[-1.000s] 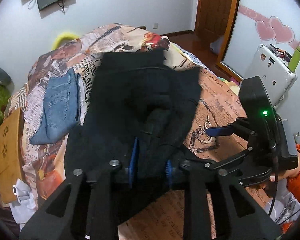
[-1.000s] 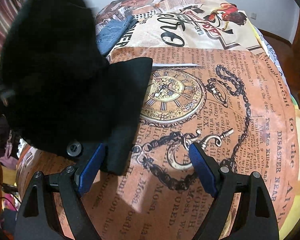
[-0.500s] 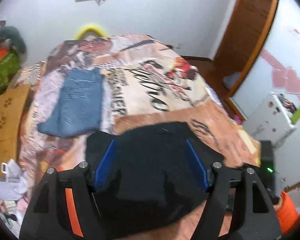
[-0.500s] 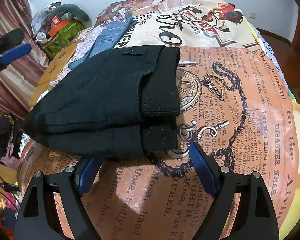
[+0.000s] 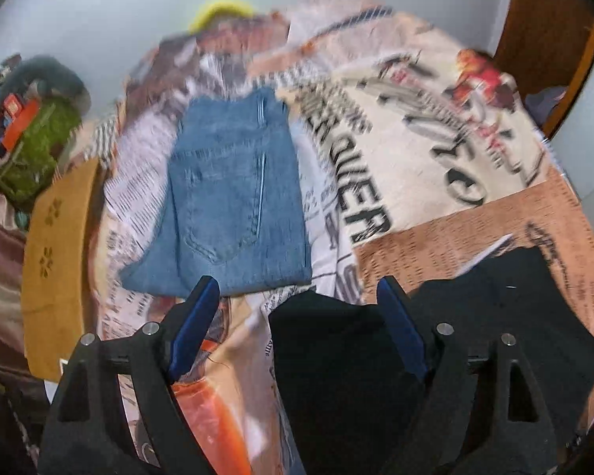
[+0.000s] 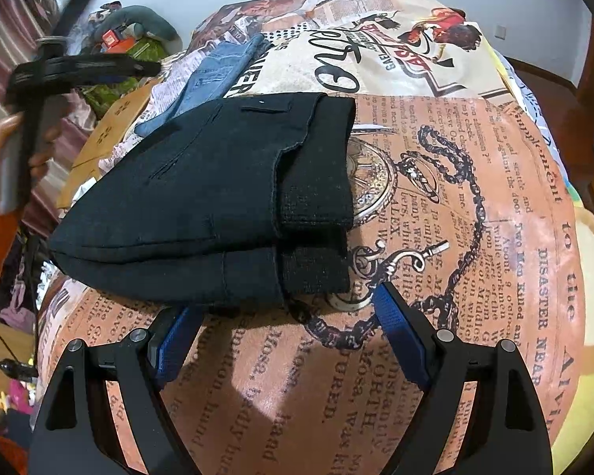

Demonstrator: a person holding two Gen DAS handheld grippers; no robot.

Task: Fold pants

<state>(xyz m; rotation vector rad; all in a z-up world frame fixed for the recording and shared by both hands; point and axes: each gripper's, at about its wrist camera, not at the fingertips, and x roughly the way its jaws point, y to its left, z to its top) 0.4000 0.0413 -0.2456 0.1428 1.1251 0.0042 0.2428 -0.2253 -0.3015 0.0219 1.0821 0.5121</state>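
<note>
In the right wrist view the black pants (image 6: 217,206) fill the centre-left of the frame and lie just ahead of the right gripper (image 6: 285,336), whose spread fingers have bare bedspread (image 6: 475,237) between them. The whole right half is uncovered spread. At upper left the left gripper (image 6: 79,69) hangs above the bed edge. In the left wrist view jeans (image 5: 233,206) block the centre, with the pants at lower right; the upper right is bare.
</note>
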